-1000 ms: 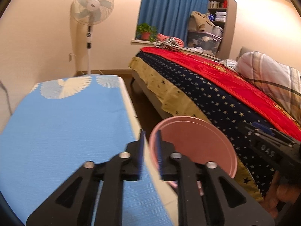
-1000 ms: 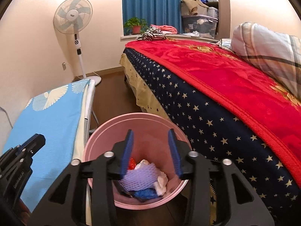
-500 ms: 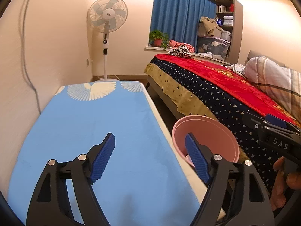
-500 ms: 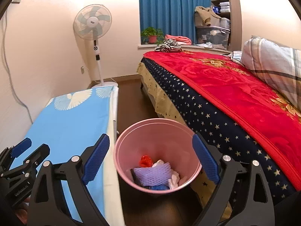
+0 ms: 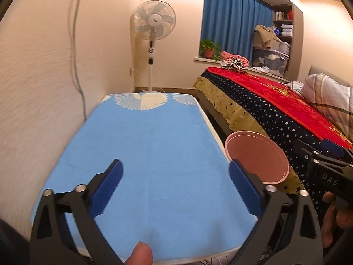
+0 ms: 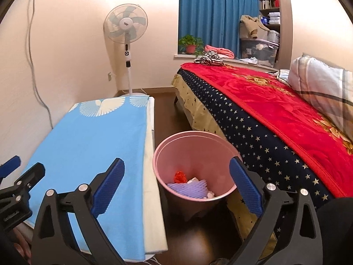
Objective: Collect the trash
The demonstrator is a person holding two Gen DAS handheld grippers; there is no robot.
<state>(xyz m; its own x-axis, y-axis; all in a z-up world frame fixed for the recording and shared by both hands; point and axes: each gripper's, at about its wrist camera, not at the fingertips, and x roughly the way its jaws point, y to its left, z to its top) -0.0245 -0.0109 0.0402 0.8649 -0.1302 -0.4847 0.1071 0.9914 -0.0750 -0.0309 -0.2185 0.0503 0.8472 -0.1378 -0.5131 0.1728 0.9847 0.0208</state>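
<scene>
Only "DAS" readable, in pale letters on the black right gripper [image 5: 328, 170] body, beside the pink bin [image 5: 257, 155].

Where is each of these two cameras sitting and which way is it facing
Left wrist: on the left gripper, angled down over the blue-covered table toward the fan; its jaws, empty, are opening, and a fingertip and the hand on the right gripper show.
Right wrist: on the right gripper, angled down at the pink bin holding trash beside the bed; its jaws, empty, are opening, and the left gripper shows at the left edge.
Shared: table, bin, bed, fan, blue curtain.
</scene>
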